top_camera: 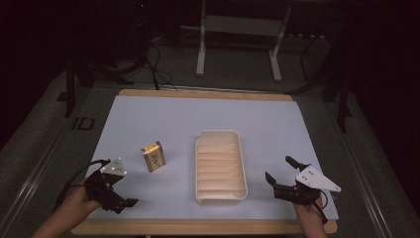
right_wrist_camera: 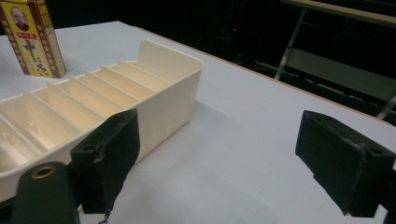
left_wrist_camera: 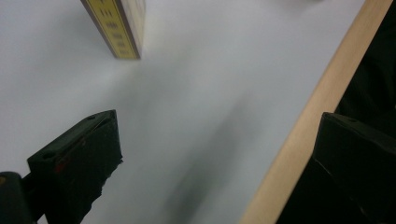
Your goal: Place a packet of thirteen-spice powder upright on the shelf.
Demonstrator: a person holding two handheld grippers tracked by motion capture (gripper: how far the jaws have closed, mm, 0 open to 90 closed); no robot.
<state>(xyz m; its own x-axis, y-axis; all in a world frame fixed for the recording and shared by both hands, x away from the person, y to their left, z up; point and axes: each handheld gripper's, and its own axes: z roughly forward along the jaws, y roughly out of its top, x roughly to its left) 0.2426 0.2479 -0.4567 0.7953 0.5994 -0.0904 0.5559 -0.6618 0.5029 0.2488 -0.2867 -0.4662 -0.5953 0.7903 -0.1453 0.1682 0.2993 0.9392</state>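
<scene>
**Reaching for the yellow box: how to take it cleanly**

The small yellow box (top_camera: 153, 156) stands upright on the white bench (top_camera: 257, 119), to the left of the cream divided tray (top_camera: 221, 166) and apart from it. Nothing lies in the tray's slots, which run crosswise between its long walls.

The left gripper (top_camera: 130, 203) rests low at the near-left corner of the bench, with its jaws spread wide and nothing between them. In the left gripper view one jaw hangs past the wooden bench edge (left_wrist_camera: 308, 116), and the box (left_wrist_camera: 119, 25) shows ahead at the top of the picture. The right gripper (top_camera: 280, 171) sits to the right of the tray, also wide open and empty; in the right gripper view its jaws frame the tray's end wall (right_wrist_camera: 170, 100).

The likely step is a pick of the box by the left gripper, since it is the nearer one. To do it well:

- Bring the gripper forward over the bench first, so both jaws clear the edge.
- Turn the hand until the jaws face the box's two broad faces, not its corners.
- Keep the jaws fully open until the box sits between them; a tall, narrow box probably tips at a nudge.
- Close around mid-height, squarely, so the box doesn't twist.
- Lift straight up before carrying it sideways over the tray wall.
</scene>
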